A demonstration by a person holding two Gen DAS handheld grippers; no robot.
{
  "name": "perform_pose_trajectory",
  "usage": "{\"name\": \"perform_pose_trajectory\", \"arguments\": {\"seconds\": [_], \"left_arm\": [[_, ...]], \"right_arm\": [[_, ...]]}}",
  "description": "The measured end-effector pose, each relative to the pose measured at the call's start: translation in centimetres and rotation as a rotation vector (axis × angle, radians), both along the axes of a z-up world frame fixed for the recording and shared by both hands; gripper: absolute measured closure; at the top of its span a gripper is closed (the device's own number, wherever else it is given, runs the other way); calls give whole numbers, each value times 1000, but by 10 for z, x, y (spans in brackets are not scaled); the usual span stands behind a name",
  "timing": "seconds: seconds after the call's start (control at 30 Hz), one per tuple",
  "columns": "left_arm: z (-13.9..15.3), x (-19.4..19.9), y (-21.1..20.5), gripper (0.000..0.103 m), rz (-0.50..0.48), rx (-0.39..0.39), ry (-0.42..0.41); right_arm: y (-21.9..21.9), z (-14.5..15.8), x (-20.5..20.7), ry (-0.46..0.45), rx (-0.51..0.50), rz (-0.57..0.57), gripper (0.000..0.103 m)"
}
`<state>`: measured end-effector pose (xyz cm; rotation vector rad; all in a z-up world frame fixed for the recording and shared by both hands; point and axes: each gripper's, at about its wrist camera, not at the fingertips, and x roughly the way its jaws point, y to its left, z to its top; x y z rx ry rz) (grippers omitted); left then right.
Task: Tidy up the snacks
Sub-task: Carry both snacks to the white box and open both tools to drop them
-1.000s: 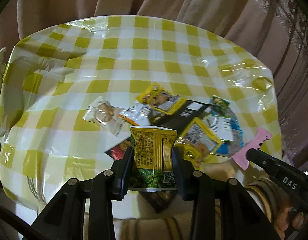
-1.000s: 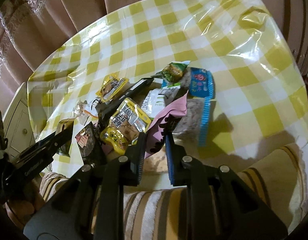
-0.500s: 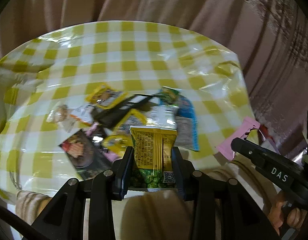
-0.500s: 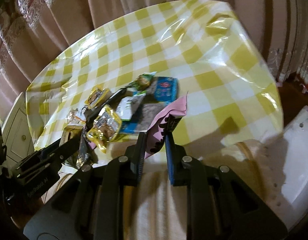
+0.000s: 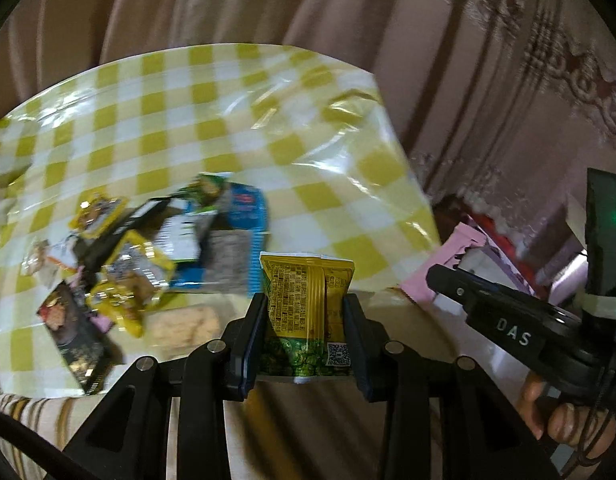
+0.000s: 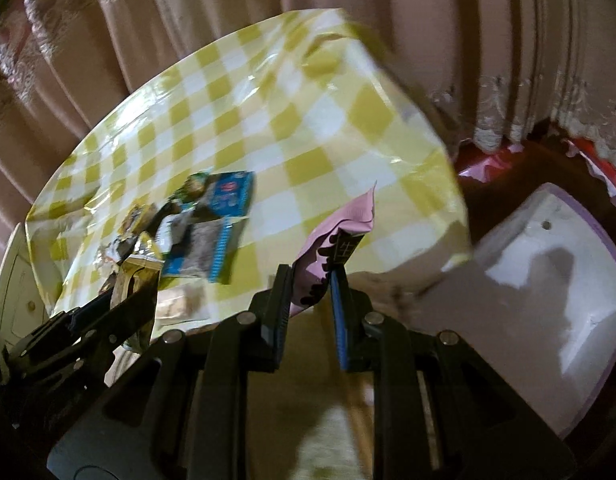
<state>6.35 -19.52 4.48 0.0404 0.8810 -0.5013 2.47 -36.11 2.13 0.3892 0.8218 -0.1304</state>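
My left gripper (image 5: 304, 312) is shut on a yellow and green snack packet (image 5: 308, 304), held above the table's near edge. My right gripper (image 6: 310, 284) is shut on a pink snack packet (image 6: 332, 248), held off the table's right corner; this packet also shows in the left wrist view (image 5: 440, 268). A pile of snack packets (image 5: 148, 264) lies on the yellow checked tablecloth (image 5: 228, 120), left of my left gripper. In the right wrist view the pile (image 6: 204, 224) is at the left.
A white bin with a purple rim (image 6: 548, 280) stands on the floor right of the table. Red packaging (image 6: 488, 164) lies behind it. Brown curtains (image 5: 468, 40) hang behind the table. A striped cushion (image 5: 24, 416) sits below the table's front edge.
Both grippers have swung right with their packets, away from the pile. The white bin has come into the right wrist view. The table has shifted left in both views.
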Motion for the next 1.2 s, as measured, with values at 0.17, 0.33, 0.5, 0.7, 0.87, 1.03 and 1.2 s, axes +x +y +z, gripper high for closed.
{"name": "perform_pose_trajectory", "arguments": {"seconds": [0.17, 0.33, 0.5, 0.7, 0.87, 1.03, 1.2], "left_arm": [[1, -9, -31, 65, -68, -7, 6], [-1, -18, -59, 65, -132, -26, 30], [-4, -26, -87, 65, -196, -41, 53], [-9, -34, -113, 64, -255, -63, 103], [-13, -39, -130, 64, -297, -62, 124], [-17, -38, -136, 62, -313, -74, 153], [-18, -37, -135, 41, -305, -74, 161]], "right_arm": [[-25, 0, -13, 8, -27, -54, 80], [-52, -4, -25, 31, -67, -118, 80], [-79, -15, -41, 72, -94, -176, 80], [-103, -28, -55, 128, -109, -238, 80], [-118, -36, -65, 157, -119, -287, 77], [-125, -42, -67, 179, -124, -315, 76], [-128, -44, -67, 183, -146, -338, 45]]}}
